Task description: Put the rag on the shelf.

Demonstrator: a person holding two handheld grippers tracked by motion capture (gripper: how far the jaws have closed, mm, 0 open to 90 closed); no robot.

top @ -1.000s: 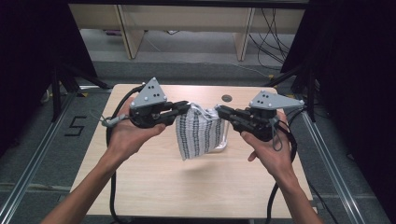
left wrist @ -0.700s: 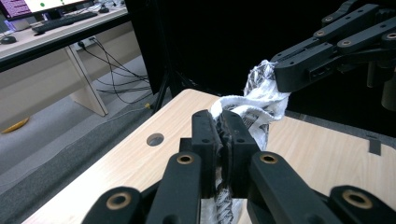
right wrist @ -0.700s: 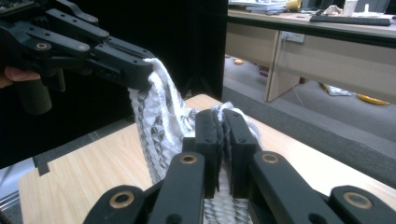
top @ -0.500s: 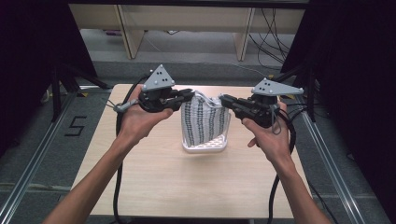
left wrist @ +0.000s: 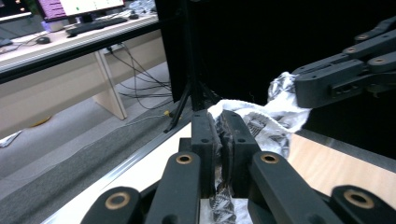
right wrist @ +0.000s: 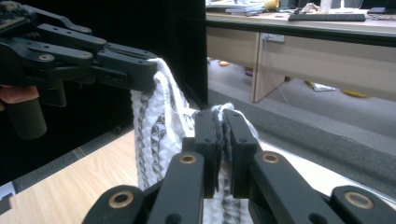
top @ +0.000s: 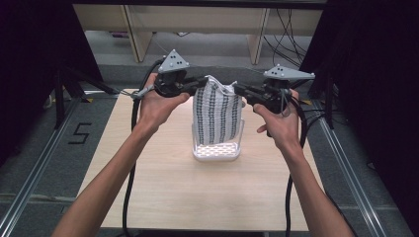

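1. Your left gripper point(top: 200, 83) is raised above the far half of the light wooden table point(top: 163, 182), its black jaws pinched tight on the left top edge of the white cloth with black patterned stripes point(top: 217, 111).
2. In the left gripper view, your left gripper point(left wrist: 220, 130) has that cloth point(left wrist: 261, 123) squeezed between the two jaws, with only a thin gap taken up by fabric; more cloth shows bunched below the jaw roots.
3. Your right gripper point(top: 239, 90) is level with the left one and points towards it, its jaws clamped on the right top edge of the same cloth.
4. In the right gripper view, your right gripper point(right wrist: 220, 128) holds a fold of the cloth point(right wrist: 156, 135) between narrow jaws, and your left gripper point(right wrist: 144, 70) shows farther off, gripping the opposite corner.
5. The cloth hangs upright between the two grippers, its top edge stretched from one to the other, the body falling straight down.
6. The lower end of the cloth sits inside the white perforated plastic basket point(top: 217, 152), which stands on the table near its centre, slightly towards the far side.
7. Your left hand point(top: 158, 101) and right hand point(top: 276, 121) each grip a handle, forearms coming in from the near edge.
8. A grey three-cornered plate tops each gripper, and a black cable point(top: 132, 163) trails from the left one over the near edge
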